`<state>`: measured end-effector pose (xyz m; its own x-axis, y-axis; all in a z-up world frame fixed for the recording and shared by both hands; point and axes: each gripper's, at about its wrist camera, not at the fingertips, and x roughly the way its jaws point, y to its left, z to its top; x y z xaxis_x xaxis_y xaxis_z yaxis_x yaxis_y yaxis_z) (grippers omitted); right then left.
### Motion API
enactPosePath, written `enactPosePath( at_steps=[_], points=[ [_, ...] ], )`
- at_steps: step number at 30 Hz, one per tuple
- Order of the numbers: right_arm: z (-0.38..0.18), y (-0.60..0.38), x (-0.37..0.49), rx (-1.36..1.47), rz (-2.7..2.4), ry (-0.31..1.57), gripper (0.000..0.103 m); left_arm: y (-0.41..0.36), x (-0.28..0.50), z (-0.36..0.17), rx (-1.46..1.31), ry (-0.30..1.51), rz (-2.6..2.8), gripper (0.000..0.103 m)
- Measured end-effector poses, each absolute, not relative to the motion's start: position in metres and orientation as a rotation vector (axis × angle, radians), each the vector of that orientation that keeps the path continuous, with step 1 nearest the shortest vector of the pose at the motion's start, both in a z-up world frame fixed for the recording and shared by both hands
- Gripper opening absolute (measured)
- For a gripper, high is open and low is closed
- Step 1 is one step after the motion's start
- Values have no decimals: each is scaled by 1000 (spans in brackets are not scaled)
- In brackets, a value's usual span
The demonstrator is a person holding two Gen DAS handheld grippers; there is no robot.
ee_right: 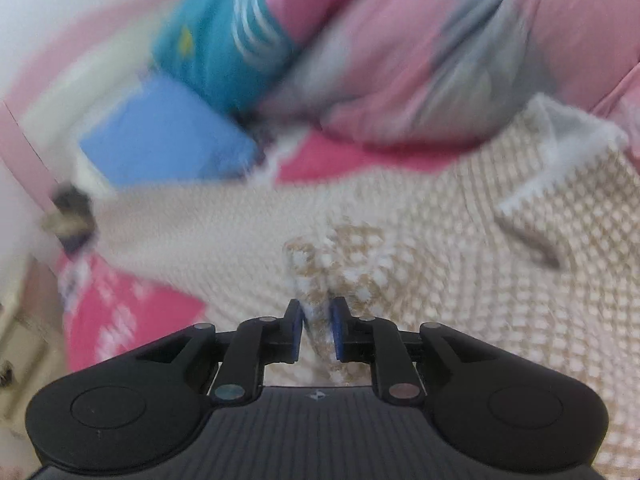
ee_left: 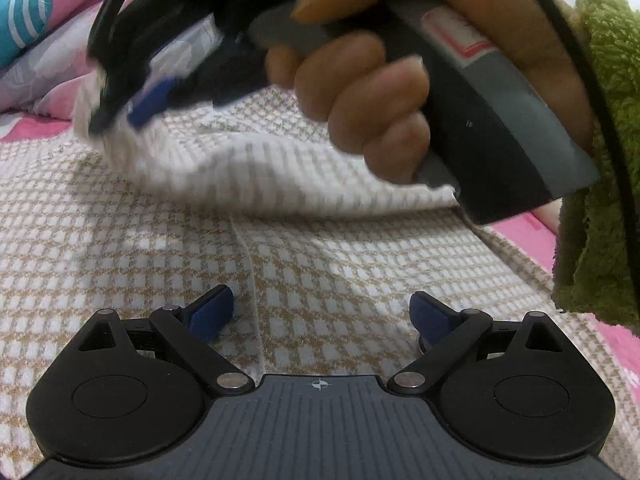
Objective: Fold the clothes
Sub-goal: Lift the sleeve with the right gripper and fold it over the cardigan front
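Pinching a fold of the checked knit garment [ee_right: 316, 280], the right gripper [ee_right: 316, 328] could drop it if its narrow bite slips, while the left gripper [ee_left: 320, 316] hovers wide open.

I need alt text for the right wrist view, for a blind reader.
The right gripper pinches a fold of a beige-and-white checked cloth between its blue pads. The blurred cloth lies on a pink bed cover, with bedding piled behind.

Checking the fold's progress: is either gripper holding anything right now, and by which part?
The right gripper pinches a bunched edge of the white-and-tan checked knitted garment, lifting it. The left gripper is open, holding nothing.
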<state>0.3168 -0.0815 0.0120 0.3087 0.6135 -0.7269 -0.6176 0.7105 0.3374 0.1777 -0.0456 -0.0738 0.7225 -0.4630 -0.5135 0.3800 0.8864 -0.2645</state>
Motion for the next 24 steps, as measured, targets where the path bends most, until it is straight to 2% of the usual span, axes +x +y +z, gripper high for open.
enactPosePath(
  at_steps=[4,10,14,17,22,24],
  points=[
    [34,-118,305,158,843,869,23,-47,176,-73,-151,604,-467,96],
    [64,-239,254,598,797,610,24,-40,179,-73,-213,595,-474,96],
    [25,-321,222,958,656,537,28,-18,178,-63,-321,569,-465,96],
    [-29,-356,215,1189,530,603,28,3,175,-51,-306,559,-373,96],
    [-99,-371,218,1303,403,696,25,43,195,-48,-309,633,-118,95],
    [-112,-372,219,1308,425,668,25,55,206,-50,-335,639,-53,95]
  ],
)
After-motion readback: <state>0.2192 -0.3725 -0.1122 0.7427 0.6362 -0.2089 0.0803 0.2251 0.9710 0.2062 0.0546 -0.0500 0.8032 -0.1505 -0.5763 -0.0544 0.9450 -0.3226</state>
